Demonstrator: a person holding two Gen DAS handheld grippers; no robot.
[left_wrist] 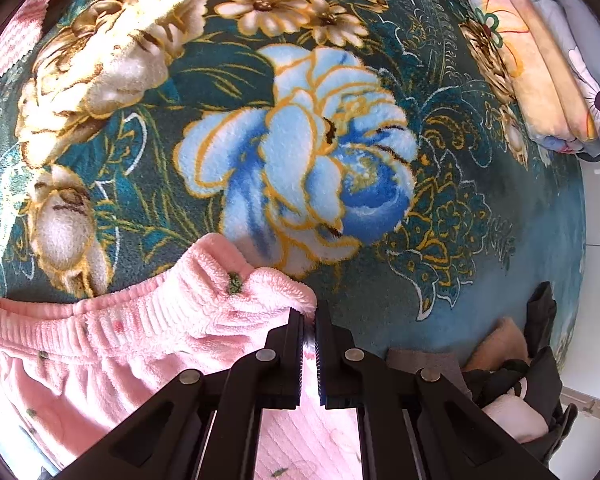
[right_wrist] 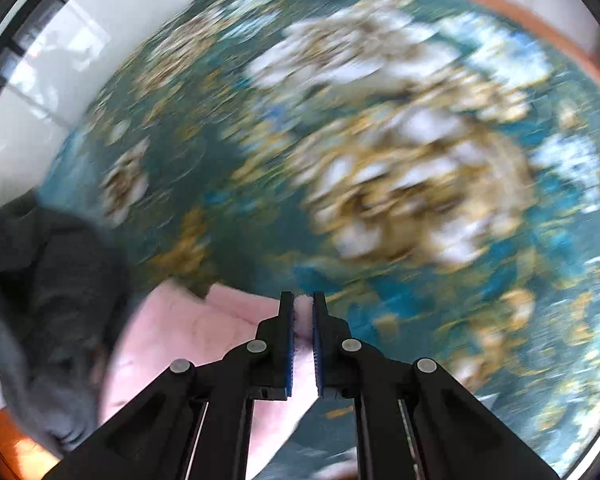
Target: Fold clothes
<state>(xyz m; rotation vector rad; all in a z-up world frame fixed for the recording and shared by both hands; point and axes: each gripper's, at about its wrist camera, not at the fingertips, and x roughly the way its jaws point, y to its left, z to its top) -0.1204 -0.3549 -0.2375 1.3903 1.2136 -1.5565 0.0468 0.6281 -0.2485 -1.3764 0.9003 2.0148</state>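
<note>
A fluffy pink garment (left_wrist: 148, 320) with a ribbed elastic waistband lies on a teal floral blanket (left_wrist: 292, 140). My left gripper (left_wrist: 309, 316) is shut on the garment's edge near the waistband, the fabric spreading left and below it. In the right wrist view, which is motion-blurred, my right gripper (right_wrist: 303, 308) is shut on another pink edge of the same garment (right_wrist: 188, 332), which hangs to the left below the fingers.
Folded quilts (left_wrist: 548, 60) are stacked at the blanket's far right. A pile of dark and pink clothes (left_wrist: 516, 392) lies at the right near the left gripper; dark grey clothes (right_wrist: 48, 300) lie at the left in the right wrist view. White floor (right_wrist: 40, 100) borders the blanket.
</note>
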